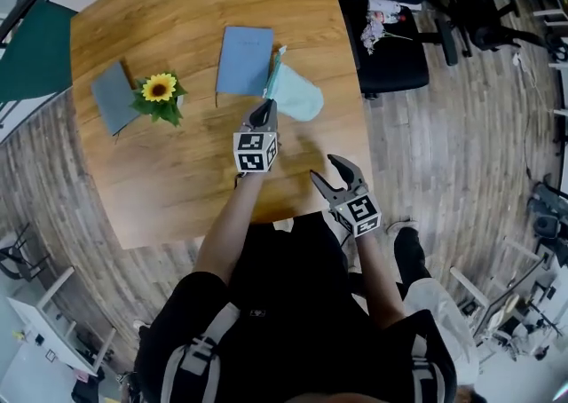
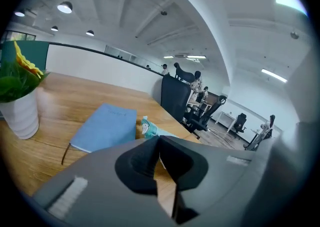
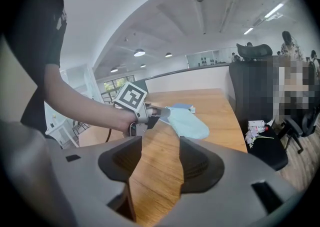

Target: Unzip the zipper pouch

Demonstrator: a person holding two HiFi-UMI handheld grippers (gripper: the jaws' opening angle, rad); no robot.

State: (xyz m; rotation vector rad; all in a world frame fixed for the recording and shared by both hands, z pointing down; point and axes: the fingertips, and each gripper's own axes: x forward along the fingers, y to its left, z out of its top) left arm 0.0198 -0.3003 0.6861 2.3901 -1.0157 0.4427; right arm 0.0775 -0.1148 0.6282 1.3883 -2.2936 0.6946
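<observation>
The pale teal zipper pouch lies on the wooden table, its zipper edge against a blue notebook. My left gripper is shut, its tips meeting at the pouch's near corner, where they seem to pinch the zipper end. In the left gripper view the pouch shows just past the closed left gripper. My right gripper stands open above the table's front edge, well short of the pouch, with nothing between its jaws. The right gripper view shows the pouch and the left gripper beyond the right gripper.
A potted sunflower and a grey notebook sit at the table's left. A black office chair stands off the table's right edge. More chairs and desks stand further right.
</observation>
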